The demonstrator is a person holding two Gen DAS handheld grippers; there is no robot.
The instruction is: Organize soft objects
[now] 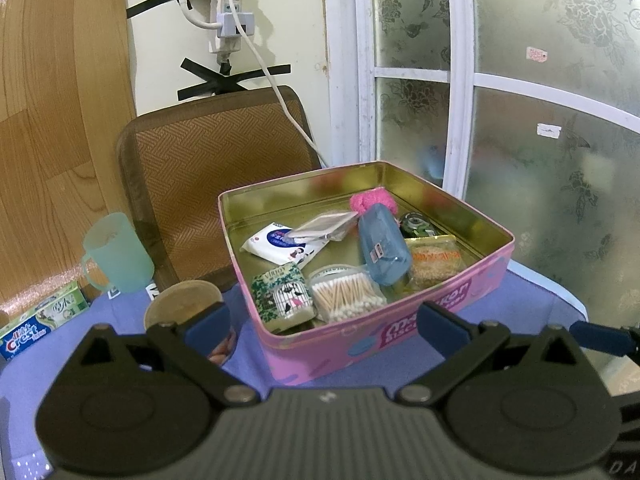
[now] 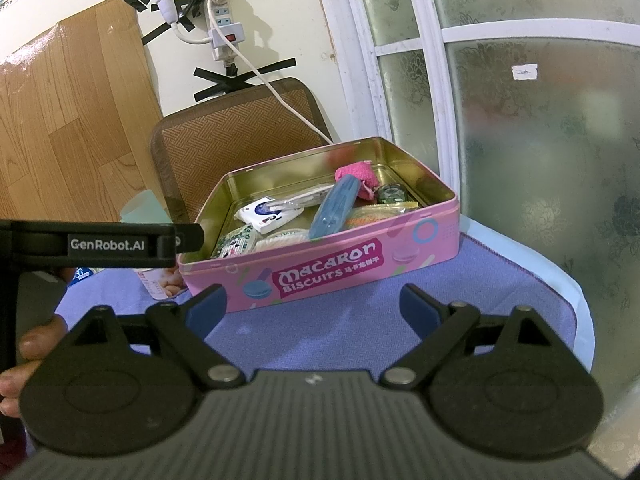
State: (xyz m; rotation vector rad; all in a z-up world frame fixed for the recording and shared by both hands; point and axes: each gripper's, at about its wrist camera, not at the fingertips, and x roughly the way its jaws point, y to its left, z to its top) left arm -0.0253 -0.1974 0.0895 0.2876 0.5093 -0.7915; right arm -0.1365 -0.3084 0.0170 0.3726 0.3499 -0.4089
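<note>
A purple cloth covers the table before a frosted window. On it a pink biscuit tin stands open, in which a pink fluffy ball, a blue pouch, tissue packs and cotton swabs are held. A can and a green cup are placed to its left. The left gripper and the right gripper are held spread wide, empty, before the tin.

Cream wall, black tape strips crossed on it. White power strip taped upright, white cable trailing down behind chair. Wood-grain panel leaning at left. Brown woven chair back. White-framed window, frosted floral glass. Lilac cloth over table.
</note>
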